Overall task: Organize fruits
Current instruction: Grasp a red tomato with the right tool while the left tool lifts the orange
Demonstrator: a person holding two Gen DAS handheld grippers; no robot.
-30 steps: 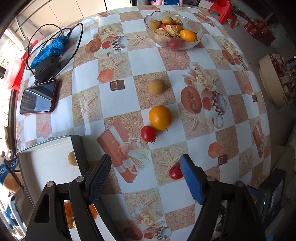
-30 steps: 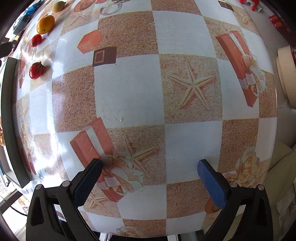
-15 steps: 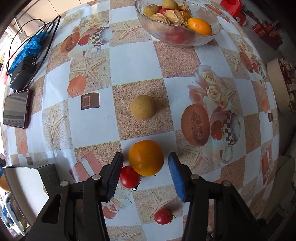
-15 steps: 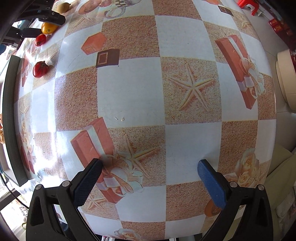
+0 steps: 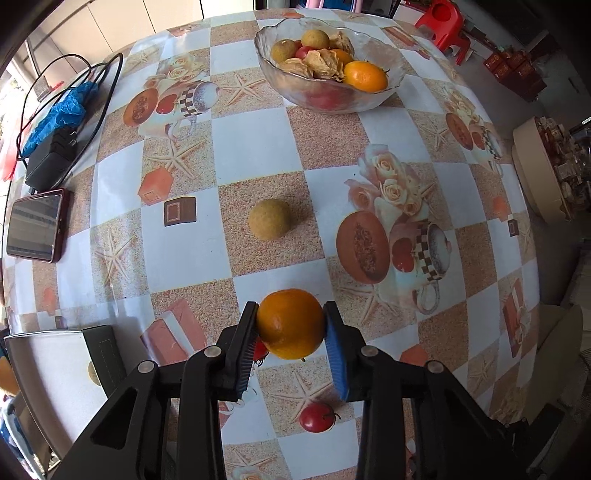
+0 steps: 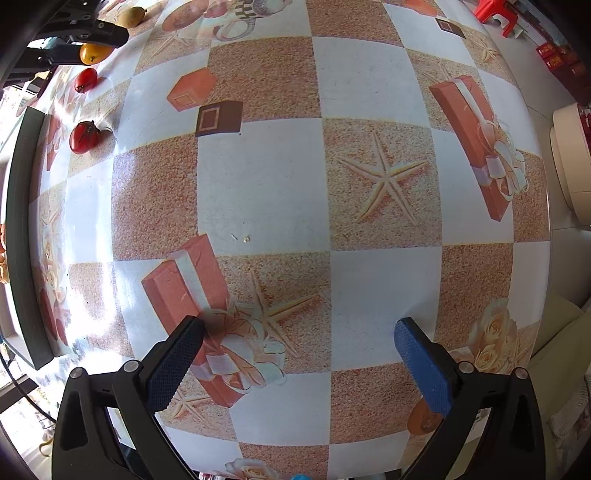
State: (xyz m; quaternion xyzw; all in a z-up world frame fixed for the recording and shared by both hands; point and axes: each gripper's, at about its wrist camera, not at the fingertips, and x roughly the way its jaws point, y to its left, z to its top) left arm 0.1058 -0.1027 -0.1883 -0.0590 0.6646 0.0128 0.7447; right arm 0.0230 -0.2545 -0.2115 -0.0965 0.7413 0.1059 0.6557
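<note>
My left gripper (image 5: 290,341) is shut on an orange (image 5: 290,323) and holds it just above the table. A red tomato (image 5: 316,416) lies below it, and another tomato (image 5: 261,350) is partly hidden behind the left finger. A round tan fruit (image 5: 268,219) lies farther ahead. A glass bowl (image 5: 397,66) with several fruits stands at the far side. A white tray (image 5: 44,373) with a dark rim is at the left. My right gripper (image 6: 299,354) is open and empty over bare tablecloth; the orange (image 6: 92,53) and two tomatoes (image 6: 84,136) show at its far left.
A phone (image 5: 35,223), a black charger (image 5: 48,164) with cables and a blue cloth (image 5: 66,112) lie at the table's left edge. A red stool (image 5: 441,16) and a round beige stand (image 5: 543,173) are off the table to the right.
My left gripper moved forward over the orange, shut on it and lifted it slightly. My right gripper stayed open and hardly moved.
</note>
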